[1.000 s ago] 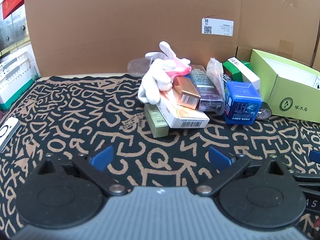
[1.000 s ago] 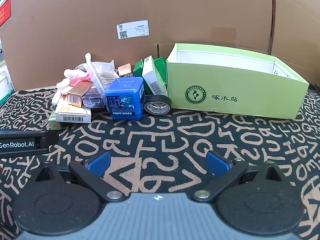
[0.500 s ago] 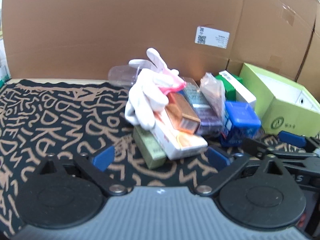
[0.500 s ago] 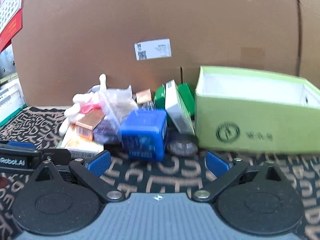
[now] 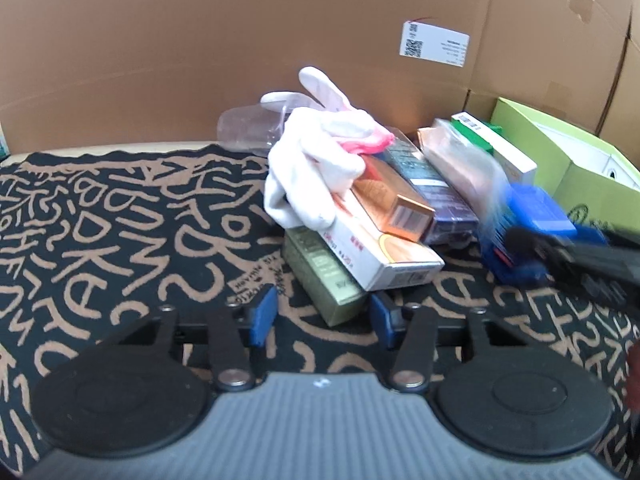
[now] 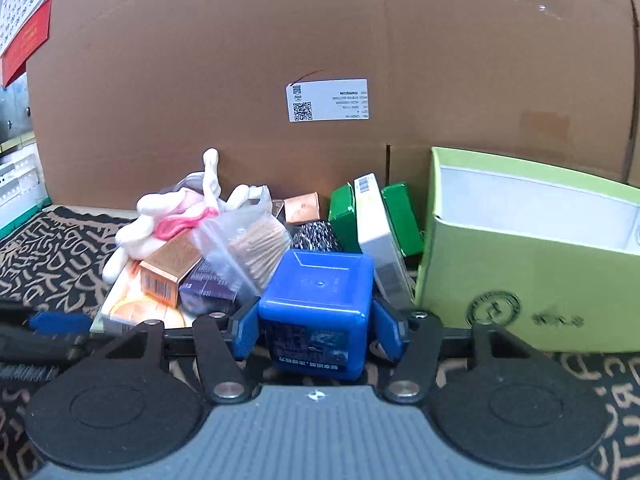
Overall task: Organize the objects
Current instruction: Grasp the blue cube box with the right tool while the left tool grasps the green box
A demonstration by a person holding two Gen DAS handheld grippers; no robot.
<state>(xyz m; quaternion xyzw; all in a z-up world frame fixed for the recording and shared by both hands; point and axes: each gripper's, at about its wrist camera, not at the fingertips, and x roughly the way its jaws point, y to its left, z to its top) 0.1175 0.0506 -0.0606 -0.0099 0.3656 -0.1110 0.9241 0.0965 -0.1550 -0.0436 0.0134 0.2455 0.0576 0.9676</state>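
Observation:
A pile of small goods lies on the patterned mat. In the right wrist view my right gripper (image 6: 316, 330) has its blue pads on both sides of a blue plastic box (image 6: 318, 292); contact is unclear. A green open box (image 6: 532, 280) stands to the right of it. In the left wrist view my left gripper (image 5: 322, 316) is open, its pads flanking the near end of an olive-green carton (image 5: 324, 276) under a white carton (image 5: 380, 248). A white glove (image 5: 316, 160) lies on top of the pile.
A copper carton (image 5: 392, 196), a dark purple box (image 5: 436, 188), a clear bag of sticks (image 6: 248, 244) and green and white cartons (image 6: 376, 224) crowd the pile. A cardboard wall (image 6: 320, 60) stands behind. The right gripper shows blurred at the right of the left wrist view (image 5: 568, 252).
Both grippers have moved forward to the pile and narrowed. The right pads now flank the blue box; the left pads now flank the olive carton's end.

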